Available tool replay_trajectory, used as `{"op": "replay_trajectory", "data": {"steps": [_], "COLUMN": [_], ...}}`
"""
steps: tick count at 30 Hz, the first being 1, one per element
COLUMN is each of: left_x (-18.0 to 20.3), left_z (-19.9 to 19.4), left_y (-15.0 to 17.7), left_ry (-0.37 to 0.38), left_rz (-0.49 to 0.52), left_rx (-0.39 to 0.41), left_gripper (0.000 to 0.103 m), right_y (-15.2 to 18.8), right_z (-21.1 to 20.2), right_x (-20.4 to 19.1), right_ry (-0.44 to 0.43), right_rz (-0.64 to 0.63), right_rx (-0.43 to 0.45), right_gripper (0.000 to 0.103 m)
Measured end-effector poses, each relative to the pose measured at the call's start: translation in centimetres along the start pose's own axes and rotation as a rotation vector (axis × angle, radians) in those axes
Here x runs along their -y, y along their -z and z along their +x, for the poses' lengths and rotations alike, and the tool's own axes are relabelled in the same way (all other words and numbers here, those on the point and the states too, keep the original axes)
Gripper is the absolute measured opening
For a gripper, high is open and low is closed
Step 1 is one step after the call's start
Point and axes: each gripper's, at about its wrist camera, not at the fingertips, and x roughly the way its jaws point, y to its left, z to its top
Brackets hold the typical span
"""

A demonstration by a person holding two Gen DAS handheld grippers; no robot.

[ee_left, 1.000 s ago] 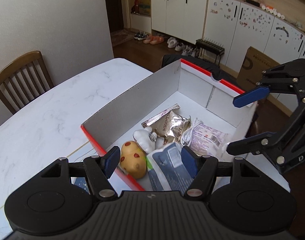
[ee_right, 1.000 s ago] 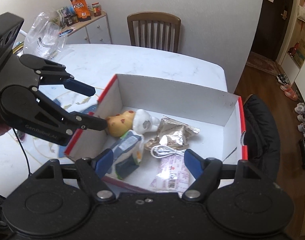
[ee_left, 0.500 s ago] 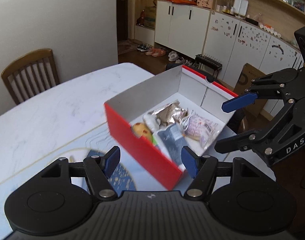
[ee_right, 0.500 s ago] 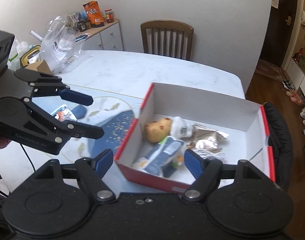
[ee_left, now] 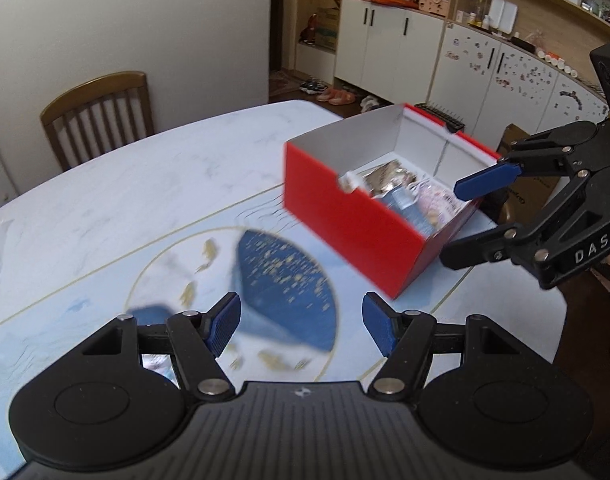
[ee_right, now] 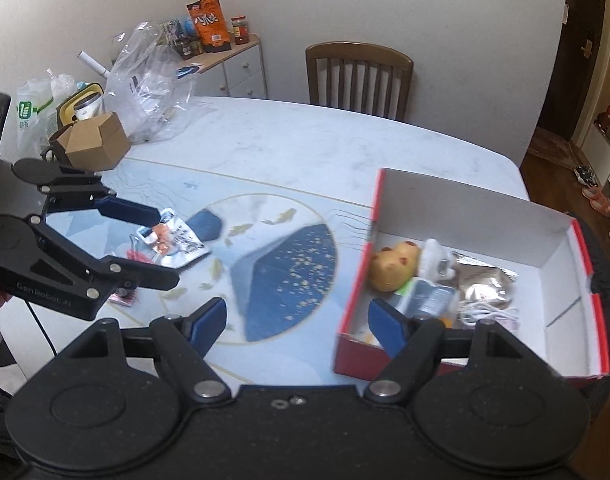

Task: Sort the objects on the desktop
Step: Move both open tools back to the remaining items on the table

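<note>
A red shoebox (ee_right: 357,354) (ee_left: 357,232) with a white inside stands on the right of the table. In it lie a yellow spotted toy (ee_right: 393,266), a white toy (ee_right: 433,258), a foil packet (ee_right: 485,280), a white cable (ee_right: 487,312) and a blue-white pouch (ee_right: 425,298). A printed snack packet (ee_right: 173,240) and a small pink item (ee_right: 123,299) lie on the mat at the left. My left gripper (ee_right: 161,246) (ee_left: 301,320) hovers open over that packet, holding nothing. Beside the box's near left corner, my right gripper (ee_right: 297,320) (ee_left: 465,220) is open and empty.
A pale mat with a dark blue pattern (ee_right: 289,276) covers the near table. A small cardboard box (ee_right: 93,146) and clear plastic bags (ee_right: 153,80) crowd the far left. A wooden chair (ee_right: 359,76) stands behind the table, beside a low cabinet with jars (ee_right: 225,64).
Both grippers have drawn back from above the box's contents and shifted left over the mat. The box now lies to their right. Neither gripper's jaws have changed.
</note>
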Motion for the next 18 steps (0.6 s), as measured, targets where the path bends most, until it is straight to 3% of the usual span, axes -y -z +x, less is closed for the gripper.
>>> {"op": "replay_trajectory", "data": {"steps": [10, 14, 18], "left_x": [-5.1, -6.9, -8.3], "left_z": [-2.6, -3.0, -3.1], "left_y": [5.2, 7.6, 9.6], "left_ry": [-0.026, -0.034, -0.044], "left_rz": [-0.077, -0.098, -0.119], "left_rx": [-0.027, -0.049, -0.062], "left_gripper": [0.067, 0.079, 0.082], "right_y": [0.1, 0.2, 0.1], "right_z": [2.4, 3.8, 5.2], "right_x": [-4.9, -6.6, -8.2], "right_ry": [0.004, -0.002, -0.004], "right_rz": [-0.001, 0.005, 0.002], "right_rx": [0.013, 0.006, -0.003], "right_gripper": [0.078, 0.078, 0.078]}}
